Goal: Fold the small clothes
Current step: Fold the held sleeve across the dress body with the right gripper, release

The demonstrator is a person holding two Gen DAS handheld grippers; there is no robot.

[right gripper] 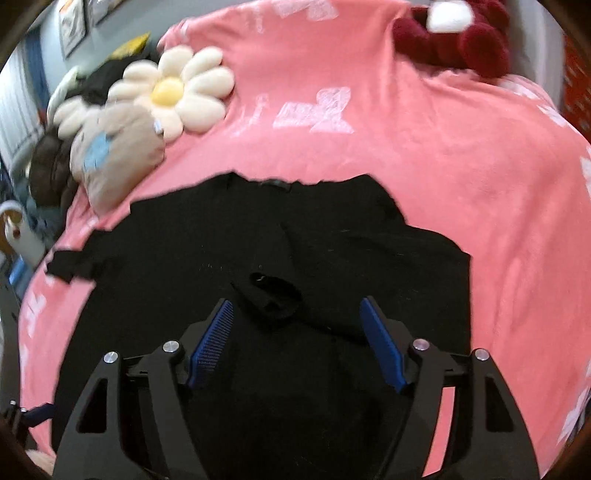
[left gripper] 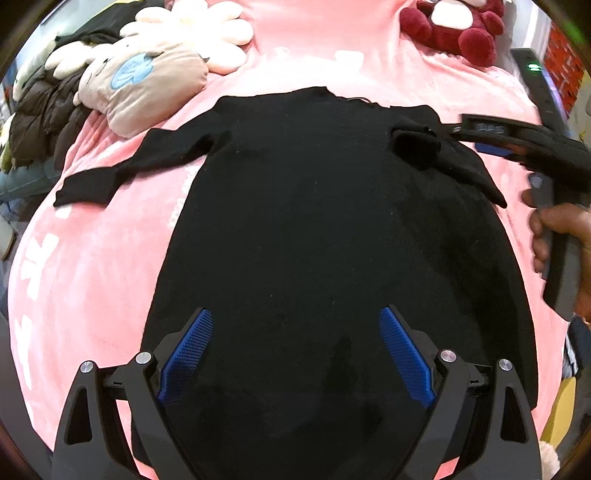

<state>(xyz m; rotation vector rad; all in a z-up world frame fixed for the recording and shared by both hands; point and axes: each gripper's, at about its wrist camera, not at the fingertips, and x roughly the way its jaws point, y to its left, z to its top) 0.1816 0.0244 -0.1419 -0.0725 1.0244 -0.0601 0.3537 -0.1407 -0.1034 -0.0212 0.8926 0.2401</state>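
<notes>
A black long-sleeved top (left gripper: 314, 229) lies flat on the pink blanket (left gripper: 92, 258). Its left sleeve (left gripper: 122, 170) stretches out to the left. Its right sleeve (left gripper: 439, 155) is folded inward over the body, cuff lying on the chest. My left gripper (left gripper: 295, 354) is open above the top's lower part, holding nothing. My right gripper (right gripper: 297, 343) is open, hovering just behind the folded sleeve's cuff (right gripper: 273, 295); it also shows in the left wrist view (left gripper: 517, 144) at the top's right shoulder, held by a hand.
A flower cushion (right gripper: 173, 92) and a beige plush pillow (right gripper: 118, 151) lie at the back left beside dark clothing (left gripper: 44, 110). A red plush toy (left gripper: 454, 26) sits at the back right. The blanket's edge drops off at left and right.
</notes>
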